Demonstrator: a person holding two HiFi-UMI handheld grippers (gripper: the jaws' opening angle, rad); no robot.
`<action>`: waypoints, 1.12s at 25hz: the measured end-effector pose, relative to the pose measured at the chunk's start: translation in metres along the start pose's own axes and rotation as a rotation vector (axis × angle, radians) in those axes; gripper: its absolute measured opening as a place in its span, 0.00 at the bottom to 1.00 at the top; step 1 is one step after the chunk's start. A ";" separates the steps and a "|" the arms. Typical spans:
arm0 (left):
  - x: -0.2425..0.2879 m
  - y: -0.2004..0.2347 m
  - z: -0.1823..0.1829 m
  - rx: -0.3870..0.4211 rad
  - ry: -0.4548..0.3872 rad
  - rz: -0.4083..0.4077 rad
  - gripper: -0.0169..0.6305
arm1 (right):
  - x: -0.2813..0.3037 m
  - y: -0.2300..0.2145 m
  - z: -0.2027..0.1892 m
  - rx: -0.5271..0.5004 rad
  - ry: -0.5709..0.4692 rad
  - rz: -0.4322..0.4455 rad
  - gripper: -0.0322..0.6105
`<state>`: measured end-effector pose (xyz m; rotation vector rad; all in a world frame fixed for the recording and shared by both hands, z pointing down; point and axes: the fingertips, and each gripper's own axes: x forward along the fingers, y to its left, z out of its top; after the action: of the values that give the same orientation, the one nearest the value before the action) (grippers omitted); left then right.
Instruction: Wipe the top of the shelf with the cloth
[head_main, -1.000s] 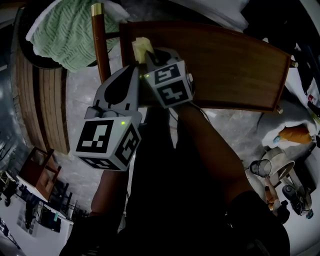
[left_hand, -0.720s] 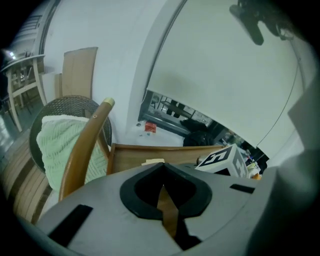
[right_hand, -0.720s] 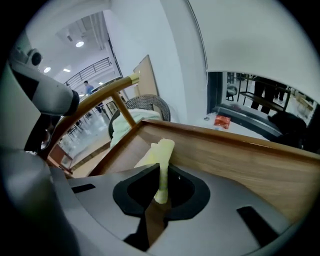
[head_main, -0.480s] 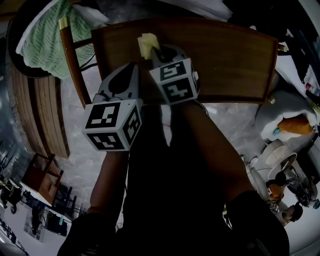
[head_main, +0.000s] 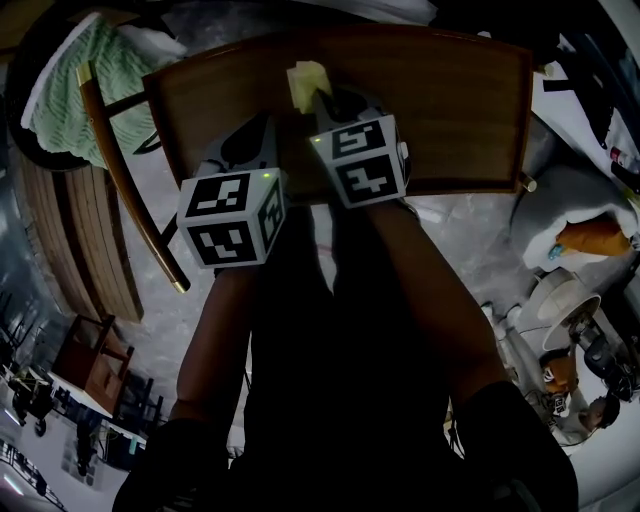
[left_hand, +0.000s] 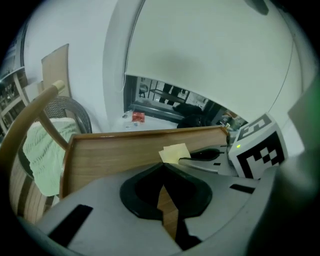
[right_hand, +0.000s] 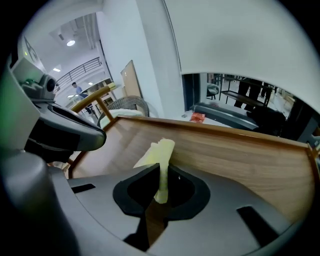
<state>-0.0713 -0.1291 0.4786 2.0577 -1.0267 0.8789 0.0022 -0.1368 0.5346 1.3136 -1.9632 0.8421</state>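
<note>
The brown wooden shelf top (head_main: 450, 110) spans the upper part of the head view. My right gripper (head_main: 322, 100) is shut on a small yellow cloth (head_main: 308, 82) and holds it over the left-centre of the shelf. In the right gripper view the cloth (right_hand: 161, 155) stands pinched upright between the jaws of my right gripper (right_hand: 161, 172), above the wood (right_hand: 240, 160). My left gripper (head_main: 252, 140) hovers just left of it at the shelf's near edge. The left gripper view shows my left gripper (left_hand: 162, 167) shut with nothing in it, the cloth (left_hand: 174, 152) beyond it.
A chair with a curved wooden arm (head_main: 125, 190) and a green knitted cover (head_main: 85, 90) stands left of the shelf. Slatted wood (head_main: 70, 240) lies farther left. White bags and small clutter (head_main: 585, 240) sit on the floor to the right.
The right gripper has carried the cloth rightward along the shelf, away from its left edge. The left gripper has followed beside it. Both stay shut.
</note>
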 end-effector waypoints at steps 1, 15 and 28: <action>0.003 -0.005 -0.001 0.003 0.003 -0.002 0.04 | -0.004 -0.006 -0.002 0.003 -0.001 -0.005 0.12; 0.052 -0.092 -0.001 0.056 0.031 -0.067 0.04 | -0.046 -0.085 -0.031 0.033 -0.010 -0.068 0.12; 0.085 -0.178 0.011 0.114 0.035 -0.168 0.04 | -0.092 -0.173 -0.057 0.091 -0.007 -0.202 0.12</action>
<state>0.1215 -0.0885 0.4937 2.1793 -0.7880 0.9003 0.2015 -0.0944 0.5257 1.5395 -1.7787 0.8368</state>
